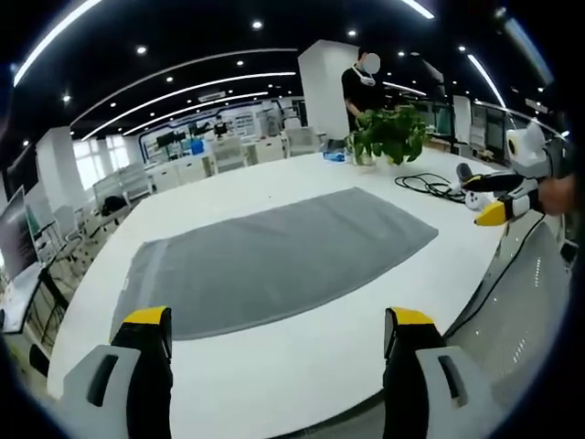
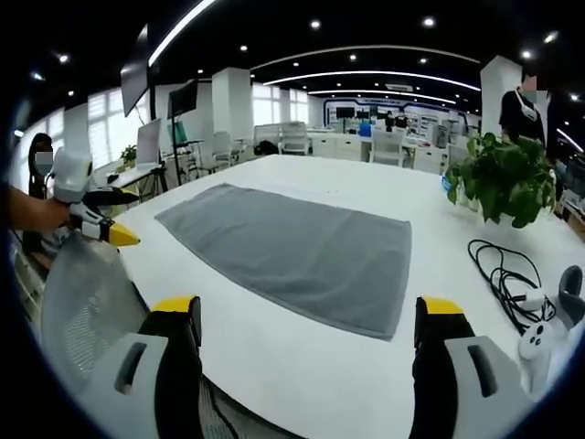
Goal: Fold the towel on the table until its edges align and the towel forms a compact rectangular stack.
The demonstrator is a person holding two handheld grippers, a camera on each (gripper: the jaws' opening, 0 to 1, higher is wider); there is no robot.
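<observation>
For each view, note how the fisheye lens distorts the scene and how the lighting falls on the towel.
Left gripper view: the table edge and ceiling light strips bow strongly; the grey towel looks curved, evenly lit, without glare or hard shadow. Right gripper view: the towel looks closer to rectangular, its sides faintly bowed; lighting flat, focus sharp on the plant.

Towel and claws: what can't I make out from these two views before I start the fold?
- Towel underside: hidden in both views; it lies flat on the table.
- Left claw in the right gripper view: seen side-on, its opening can't be judged there.
- Right claw in the left gripper view: small, near the edge.
- Black cable: its ends are unclear.
</observation>
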